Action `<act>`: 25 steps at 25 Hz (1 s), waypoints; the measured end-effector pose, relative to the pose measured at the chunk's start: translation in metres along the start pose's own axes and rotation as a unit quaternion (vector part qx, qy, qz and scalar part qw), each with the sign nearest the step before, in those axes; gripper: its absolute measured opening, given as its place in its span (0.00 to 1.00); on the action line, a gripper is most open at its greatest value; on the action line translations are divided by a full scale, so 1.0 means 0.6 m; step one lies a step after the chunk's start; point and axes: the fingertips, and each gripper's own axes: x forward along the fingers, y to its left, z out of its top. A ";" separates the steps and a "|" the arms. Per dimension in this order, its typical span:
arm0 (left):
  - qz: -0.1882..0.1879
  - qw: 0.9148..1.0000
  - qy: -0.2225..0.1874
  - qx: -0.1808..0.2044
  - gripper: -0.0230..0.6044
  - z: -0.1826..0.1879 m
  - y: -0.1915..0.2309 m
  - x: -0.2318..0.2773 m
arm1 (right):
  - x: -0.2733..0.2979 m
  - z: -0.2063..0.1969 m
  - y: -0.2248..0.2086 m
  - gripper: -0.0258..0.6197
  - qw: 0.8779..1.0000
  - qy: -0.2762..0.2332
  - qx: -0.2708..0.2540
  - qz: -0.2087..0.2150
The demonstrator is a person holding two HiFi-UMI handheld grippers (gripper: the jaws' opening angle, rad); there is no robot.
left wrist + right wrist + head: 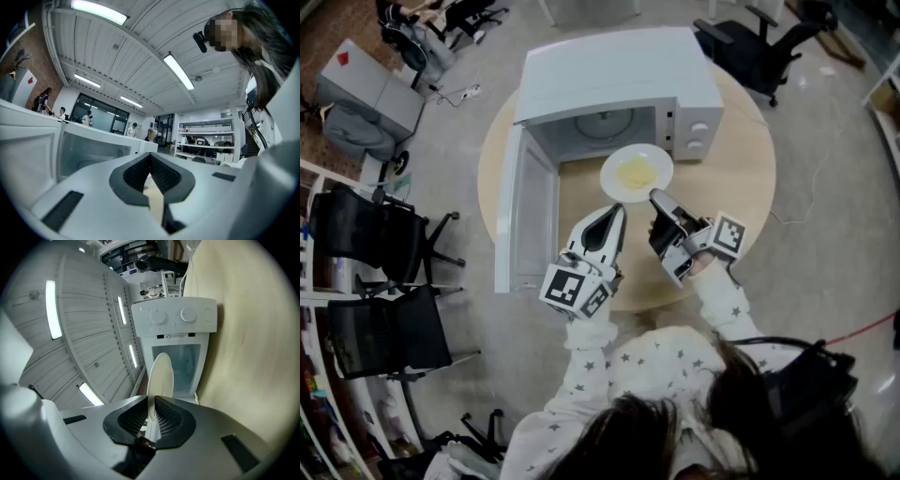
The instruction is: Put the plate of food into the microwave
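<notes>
A round wooden table [741,178] stands on grey floor [825,262] — black office chairs [375,239] left, one more chair [755,42] beyond.

**Head view:** from high above the round table [741,178], facing steeply down. **Left gripper view:** low near the tabletop's near edge, tilted up toward the ceiling [140,51]. **Right gripper view:** rolled sideways, close behind the plate [160,376], facing the microwave [178,319]. All three views share the microwave.

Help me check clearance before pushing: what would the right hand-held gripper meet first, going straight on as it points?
Probably the open cavity of the white microwave: the right hand-held gripper, clamping the round white plate, aims into it; depth unclear.
</notes>
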 end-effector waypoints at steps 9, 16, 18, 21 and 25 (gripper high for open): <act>0.014 1.000 0.006 -0.022 0.03 -0.006 0.041 0.043 | 0.064 0.021 -0.010 0.09 0.999 0.042 -0.002 -0.012; 0.011 0.999 0.001 -0.031 0.03 -0.020 0.051 0.054 | 0.094 0.026 -0.039 0.09 0.999 0.038 -0.012 -0.012; 0.013 0.999 0.005 -0.030 0.03 -0.035 0.077 0.063 | 0.116 0.032 -0.056 0.09 0.999 0.036 -0.018 -0.004; 0.021 0.999 0.009 -0.031 0.03 -0.055 0.138 0.078 | 0.173 0.041 -0.088 0.09 0.999 0.034 -0.017 0.002; 0.016 0.999 0.018 -0.033 0.03 -0.062 0.170 0.079 | 0.212 0.040 -0.092 0.09 0.999 0.024 -0.025 0.004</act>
